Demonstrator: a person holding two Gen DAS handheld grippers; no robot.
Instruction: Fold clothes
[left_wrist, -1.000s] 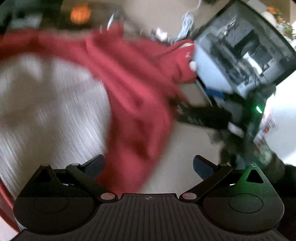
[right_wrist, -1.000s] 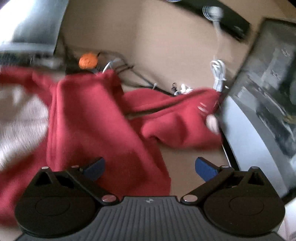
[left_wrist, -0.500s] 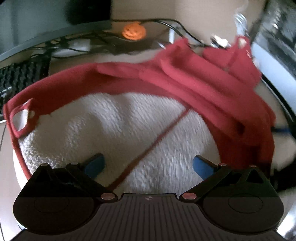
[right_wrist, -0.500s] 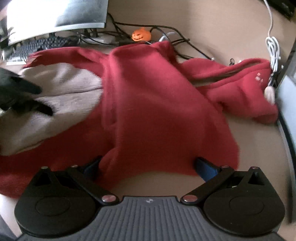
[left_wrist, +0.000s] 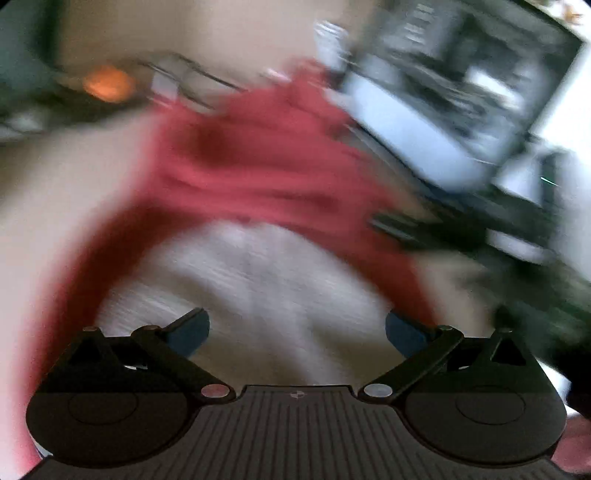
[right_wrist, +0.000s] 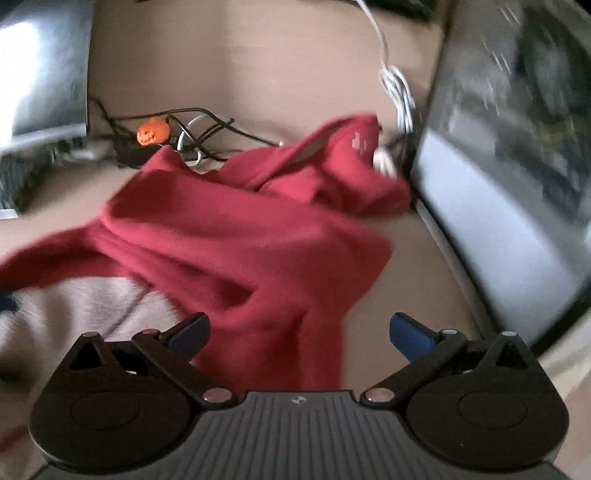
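On the tan desk (right_wrist: 295, 66), a red fleece-lined garment (right_wrist: 236, 243) is being seen spread in a loose, rumpled heap, its pale fuzzy lining (right_wrist: 74, 306) turned up toward the near left. It is judged to be laid out this way so that an edge can be found and a first fold started; no fold is being shown as finished yet. One bunched red part is lying against the base of a dark-framed screen (right_wrist: 517, 166) at the right, beside a coiled white cable (right_wrist: 397, 88), which could be caught when that part is pulled. A small orange pumpkin figure (right_wrist: 153, 131) is sitting among black cables behind the garment, apart from it.

The right gripper (right_wrist: 299, 328) is being held low over the near edge of the red cloth with its blue fingers (right_wrist: 412, 334) wide apart; the cloth is running between and under them, but nothing is being pinched. The left gripper (left_wrist: 297, 330) is likewise being held with its fingers (left_wrist: 188, 330) spread and empty, over the pale lining, with the red outer fabric (left_wrist: 258, 173) lying beyond. The left view is being heavily smeared by motion, so finer detail cannot be told there. A hem or corner is judged to be the likely next grasp.
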